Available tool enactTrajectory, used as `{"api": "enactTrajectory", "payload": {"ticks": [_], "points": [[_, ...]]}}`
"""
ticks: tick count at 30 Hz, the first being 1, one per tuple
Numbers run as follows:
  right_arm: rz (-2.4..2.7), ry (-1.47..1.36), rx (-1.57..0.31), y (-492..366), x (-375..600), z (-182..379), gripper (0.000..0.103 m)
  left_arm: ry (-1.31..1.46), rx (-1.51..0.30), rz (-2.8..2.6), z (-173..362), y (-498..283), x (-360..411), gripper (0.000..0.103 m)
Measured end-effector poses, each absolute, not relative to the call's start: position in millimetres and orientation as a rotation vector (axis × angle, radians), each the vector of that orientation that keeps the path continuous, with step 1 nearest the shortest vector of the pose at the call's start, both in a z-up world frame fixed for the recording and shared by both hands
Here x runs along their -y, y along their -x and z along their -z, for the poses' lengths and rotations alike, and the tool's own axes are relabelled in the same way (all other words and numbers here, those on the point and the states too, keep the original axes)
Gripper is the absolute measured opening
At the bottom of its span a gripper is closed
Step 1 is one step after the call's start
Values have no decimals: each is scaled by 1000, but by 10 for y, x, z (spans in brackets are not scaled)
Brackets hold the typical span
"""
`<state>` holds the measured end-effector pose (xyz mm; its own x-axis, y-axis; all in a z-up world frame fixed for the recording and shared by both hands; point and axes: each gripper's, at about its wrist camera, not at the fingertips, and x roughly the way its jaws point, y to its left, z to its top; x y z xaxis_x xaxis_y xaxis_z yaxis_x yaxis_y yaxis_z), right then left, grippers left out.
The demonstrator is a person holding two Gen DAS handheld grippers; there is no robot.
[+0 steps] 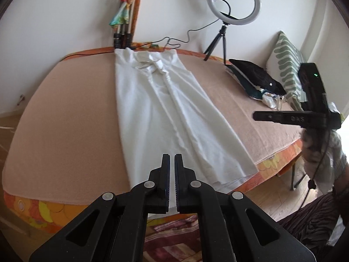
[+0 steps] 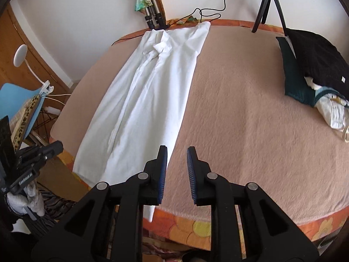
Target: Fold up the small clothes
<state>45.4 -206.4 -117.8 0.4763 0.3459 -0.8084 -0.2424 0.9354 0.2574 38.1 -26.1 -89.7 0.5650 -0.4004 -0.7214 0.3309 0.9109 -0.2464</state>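
Observation:
A long white garment lies flat on the pink blanket, folded into a narrow strip from the far wall edge to the near bed edge. It also shows in the right wrist view. My left gripper hovers over the garment's near end with its jaws almost together and nothing visibly between them. My right gripper is open and empty, above the blanket just right of the garment's near right edge. The right gripper's body shows at the right of the left wrist view.
A pile of clothes topped by a black garment lies at the right. A ring light on a tripod stands at the far edge, with cables. A patterned pillow leans on the wall. A blue chair stands left of the bed.

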Motion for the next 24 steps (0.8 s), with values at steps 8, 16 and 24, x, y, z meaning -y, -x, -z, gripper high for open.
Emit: {"api": "enactTrajectory", "payload": {"ticks": [8, 16, 24], "points": [[-351, -176, -1055, -1369, 1862, 1537, 20, 5, -949, 585, 1207, -601, 891, 3], [-375, -257, -1045, -1878, 1897, 1756, 20, -67, -1010, 629, 1437, -519, 1095, 3], [-297, -71, -1019, -1926, 1710, 1718, 1, -101, -970, 640, 1450, -472, 1103, 3]]}}
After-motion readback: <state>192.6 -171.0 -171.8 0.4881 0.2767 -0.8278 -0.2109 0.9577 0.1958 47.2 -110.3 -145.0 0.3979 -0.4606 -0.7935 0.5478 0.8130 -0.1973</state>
